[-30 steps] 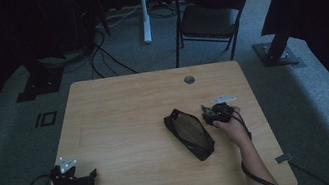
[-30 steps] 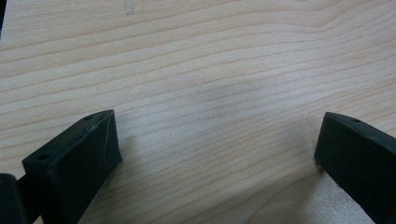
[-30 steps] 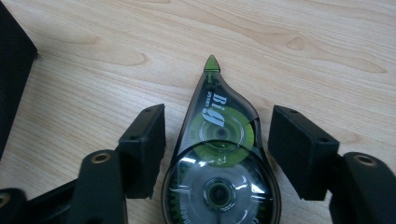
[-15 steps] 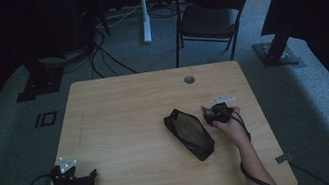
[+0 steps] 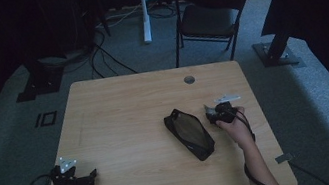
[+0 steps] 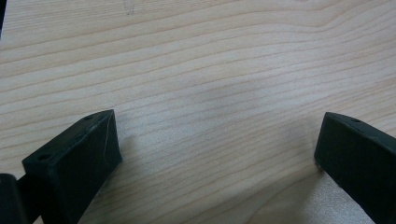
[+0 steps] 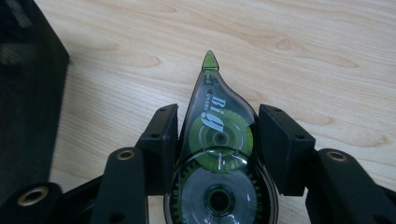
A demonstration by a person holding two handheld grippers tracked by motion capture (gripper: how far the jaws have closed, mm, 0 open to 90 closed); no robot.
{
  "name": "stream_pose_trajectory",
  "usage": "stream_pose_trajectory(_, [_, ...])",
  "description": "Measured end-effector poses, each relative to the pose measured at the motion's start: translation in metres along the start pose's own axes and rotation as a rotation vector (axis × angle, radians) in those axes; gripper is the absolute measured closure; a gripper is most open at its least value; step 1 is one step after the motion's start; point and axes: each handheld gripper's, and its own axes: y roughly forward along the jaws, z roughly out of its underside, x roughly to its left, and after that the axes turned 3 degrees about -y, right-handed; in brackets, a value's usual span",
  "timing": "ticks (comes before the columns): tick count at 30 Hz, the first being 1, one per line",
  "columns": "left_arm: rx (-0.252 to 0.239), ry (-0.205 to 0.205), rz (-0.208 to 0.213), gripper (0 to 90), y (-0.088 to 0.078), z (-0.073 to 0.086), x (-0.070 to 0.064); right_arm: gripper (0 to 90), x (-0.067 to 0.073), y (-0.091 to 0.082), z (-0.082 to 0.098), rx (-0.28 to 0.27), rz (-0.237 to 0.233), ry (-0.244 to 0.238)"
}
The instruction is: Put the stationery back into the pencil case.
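Note:
A clear correction-tape dispenser with green wheels and a green tip lies flat on the wooden table. My right gripper has just been closing, and both pads now press on the dispenser's sides. In the high view that gripper sits just right of a black mesh pouch, which lies diagonally on the table. The pouch's edge shows at the left of the right gripper view. My left gripper rests at the table's front left corner. Its jaws stand wide open over bare wood.
A round cable hole sits near the table's far edge. A folding chair stands behind the table, with cables and stand bases on the carpet around it.

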Motion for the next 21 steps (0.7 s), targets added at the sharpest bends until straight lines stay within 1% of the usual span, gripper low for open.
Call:
stream_pose_trajectory(9, [0.0, 0.0, 0.0, 0.2, 0.0, 0.0, 0.0, 49.2, 0.003, -0.019, -0.009, -0.024, -0.007, 0.004])
stream_pose_trajectory(11, [0.0, 0.0, 0.0, 0.2, 0.0, 0.0, 0.0, 49.2, 0.005, -0.023, -0.011, -0.028, -0.012, -0.004])
stream_pose_trajectory(16, [0.0, 0.0, 0.0, 0.1, 0.0, 0.0, 0.0, 49.2, 0.008, -0.037, -0.019, -0.042, 0.005, -0.028])
stream_pose_trajectory(18, [0.0, 0.0, 0.0, 0.1, 0.0, 0.0, 0.0, 49.2, 0.009, -0.043, -0.022, -0.048, 0.004, -0.024])
stream_pose_trajectory(21, [0.0, 0.0, 0.0, 0.1, 0.0, 0.0, 0.0, 49.3, 0.013, -0.052, -0.028, -0.059, 0.002, -0.031])
